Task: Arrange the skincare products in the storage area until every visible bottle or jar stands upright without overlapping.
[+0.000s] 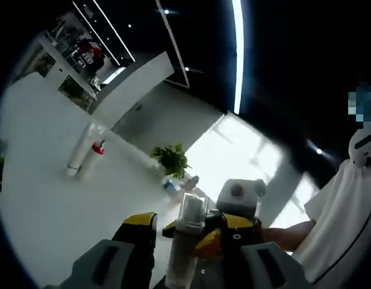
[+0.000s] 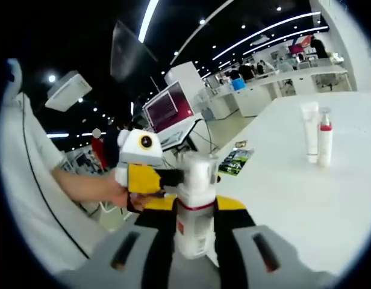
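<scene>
Bench: white (image 2: 282,198), smooth and flat.
Left hand-held gripper (image 1: 185,238): grey arms with yellow and black tips, closed on a clear bottle (image 1: 188,241). The bottle is tall and see-through with a square clear cap, and it stands up between the jaws.
Right hand-held gripper (image 2: 194,226): same grey and yellow shape, closed on a white bottle (image 2: 194,211). This bottle is round with a red band and a pale cap (the label is too blurry to read).
Far bottles: a white tube (image 2: 309,131) and a pump bottle (image 2: 324,141) with a red collar stand upright, just beside each other, well apart from the grippers.
Plant: small, green and leafy (image 1: 171,159).
Person: white sleeve (image 2: 29,180), hand (image 2: 122,192) on the other gripper.
</scene>
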The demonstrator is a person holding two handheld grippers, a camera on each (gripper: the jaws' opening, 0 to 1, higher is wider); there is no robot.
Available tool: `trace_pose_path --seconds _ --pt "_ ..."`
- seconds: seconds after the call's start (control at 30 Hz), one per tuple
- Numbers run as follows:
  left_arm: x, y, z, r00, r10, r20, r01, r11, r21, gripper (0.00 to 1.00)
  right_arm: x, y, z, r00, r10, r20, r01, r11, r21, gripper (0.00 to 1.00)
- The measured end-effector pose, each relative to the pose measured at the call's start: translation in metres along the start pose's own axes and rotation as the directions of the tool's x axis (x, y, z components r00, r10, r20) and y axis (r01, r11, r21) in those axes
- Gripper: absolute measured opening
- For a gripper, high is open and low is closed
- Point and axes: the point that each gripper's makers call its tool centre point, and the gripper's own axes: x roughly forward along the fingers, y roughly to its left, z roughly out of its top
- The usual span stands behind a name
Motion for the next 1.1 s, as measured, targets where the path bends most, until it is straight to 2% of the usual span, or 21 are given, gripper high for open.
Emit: trace_pose_path --seconds 0.1,0.13,0.17,0.23,0.4,0.6,0.63,0.73,0.83,0.87,0.97,1.1 --pt "0.001 -0.004 -0.008 1.000 -0.014 -0.027 0.014 1.000 0.009 0.24 0.003 0.007 -0.009 0.999 0.019 -0.042 -0.021 0.999 -0.038 0.24" --pt "0.001 -0.008 -0.010 0.999 -0.042 -0.034 0.042 0.999 -0.005 0.23 0.004 0.004 -0.009 0.999 0.008 -0.041 -0.009 0.999 -0.038 0.24" --pt "0.000 -0.006 -0.010 1.000 -0.017 -0.020 0.017 1.000 0.022 0.23 0.003 0.003 -0.009 0.999 0.015 -0.040 -0.016 0.999 -0.032 0.24" --pt "-0.002 -0.007 -0.011 1.000 -0.022 -0.018 0.022 0.999 0.031 0.22 0.002 0.007 -0.010 0.998 0.047 -0.041 -0.048 0.999 -0.023 0.24" --pt "-0.006 -0.009 -0.010 0.999 -0.031 -0.010 0.032 0.998 0.058 0.21 0.002 0.011 -0.010 0.997 0.069 -0.041 -0.070 0.997 -0.029 0.25" --pt "-0.012 -0.002 -0.002 1.000 0.008 0.021 -0.011 0.991 0.133 0.20 -0.006 0.010 -0.007 0.997 0.067 -0.048 -0.070 0.995 -0.066 0.37" --pt "-0.013 0.002 -0.002 0.999 0.029 0.012 -0.031 0.984 0.178 0.20 -0.010 0.009 -0.007 0.996 0.067 -0.055 -0.072 0.993 -0.089 0.37" --pt "-0.015 0.005 -0.007 0.999 0.046 -0.027 -0.037 0.965 0.261 0.20 -0.020 0.005 0.003 0.997 0.057 -0.043 -0.062 0.991 -0.120 0.37" --pt "-0.014 0.003 -0.015 0.997 0.037 -0.066 -0.016 0.955 0.296 0.20 -0.024 0.006 0.017 0.997 0.066 -0.029 -0.070 0.983 -0.167 0.37" --pt "-0.013 0.000 -0.018 0.996 0.027 -0.082 0.000 0.950 0.312 0.20 -0.024 0.007 0.019 0.996 0.069 -0.053 -0.079 0.974 -0.211 0.37" --pt "-0.010 -0.007 -0.028 0.992 0.001 -0.129 0.043 0.939 0.340 0.20 -0.024 0.012 0.016 0.987 0.088 -0.135 -0.122 0.954 -0.273 0.36" --pt "-0.006 -0.012 -0.041 0.982 -0.006 -0.189 0.077 0.926 0.369 0.20 -0.023 0.018 0.003 0.951 0.104 -0.289 -0.212 0.904 -0.371 0.34"
